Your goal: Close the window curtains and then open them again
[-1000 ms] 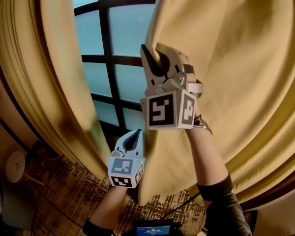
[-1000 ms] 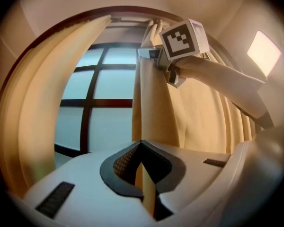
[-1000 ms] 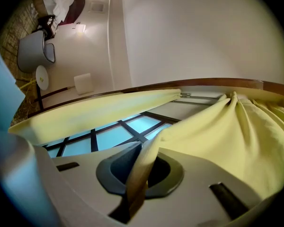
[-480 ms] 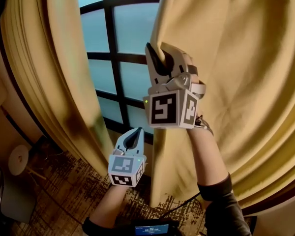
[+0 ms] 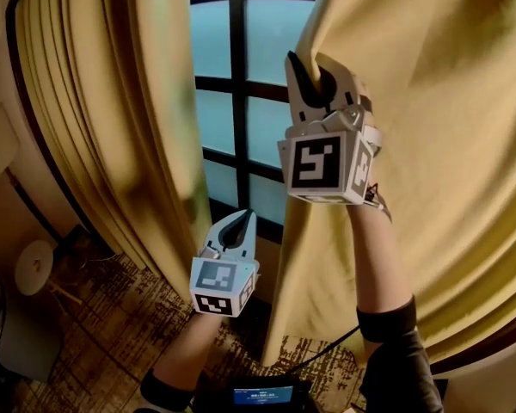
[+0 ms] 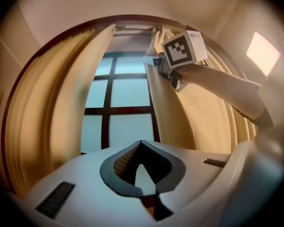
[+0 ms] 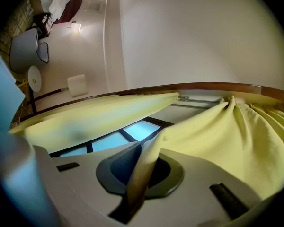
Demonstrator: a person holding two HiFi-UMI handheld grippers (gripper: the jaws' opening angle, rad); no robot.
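Two yellow curtains hang before a dark-framed window, and panes show in the gap between them. My right gripper is raised and shut on the inner edge of the right curtain. In the right gripper view the fabric edge runs pinched between the jaws. My left gripper hangs lower, in front of the window's bottom panes, shut with nothing in it. Its tips meet in the left gripper view. It stands just right of the left curtain, apart from it.
Patterned carpet lies below the curtains. A round white object and a grey chair stand at the lower left. A small lit screen sits at the bottom edge. A curtain rail runs along the top.
Both grippers have shifted to the right in the head view, the right one still holding the curtain edge. The whole view has swung as well. The jaws have not changed.
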